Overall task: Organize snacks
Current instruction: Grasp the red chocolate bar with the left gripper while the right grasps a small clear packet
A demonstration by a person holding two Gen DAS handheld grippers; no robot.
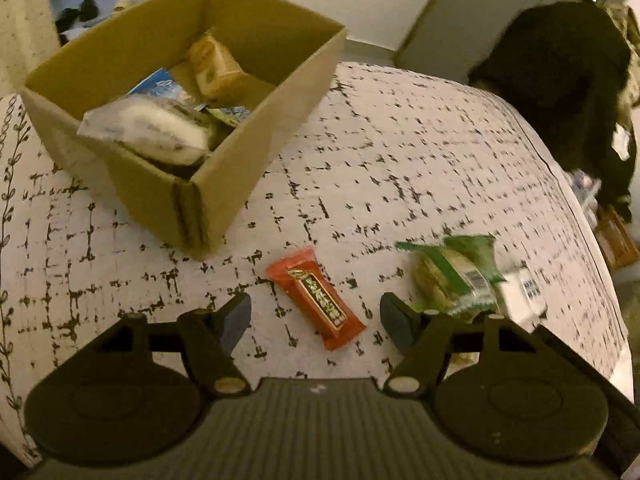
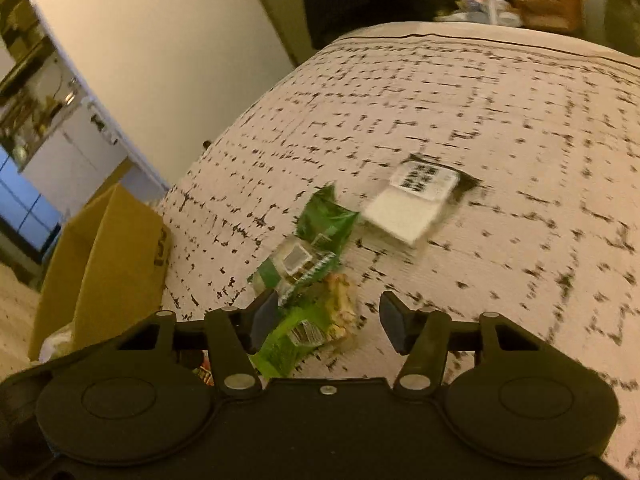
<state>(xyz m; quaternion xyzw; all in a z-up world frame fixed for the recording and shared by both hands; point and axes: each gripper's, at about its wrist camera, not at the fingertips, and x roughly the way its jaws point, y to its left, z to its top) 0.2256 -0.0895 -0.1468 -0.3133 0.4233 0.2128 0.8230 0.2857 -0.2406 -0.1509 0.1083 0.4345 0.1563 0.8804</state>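
**Kid:** Black tongs sit closest to us; the left gripper [image 1: 316, 316] has its two pads spread apart with the red snack bar [image 1: 316, 298] lying between them, and nothing is pinched yet; the right gripper [image 2: 328, 322] is spread too, with the green snack packet [image 2: 312, 280] between its pads; its left pad looks right against the wrapper, but I don't think it squeezes.

**Helper:** Good; now biggest to smallest; the tablecloth [image 1: 420, 152] is wide and bumpy with little black marks; the cardboard box [image 1: 256, 128] is up ahead and to the left of the left tongs; it is stiff, brown and square, with soft wrapped snacks inside already; the white flat packet [image 2: 412, 204] lies ahead and a bit right of the right tongs.

**Kid:** What could go wrong?

**Helper:** I think the wrappers are shiny and slippery; the red bar lies slanted, so the pads could catch only a corner and it could twist or slide out; the green packet is crinkly and lumpy, so a squeeze could crush what is inside.
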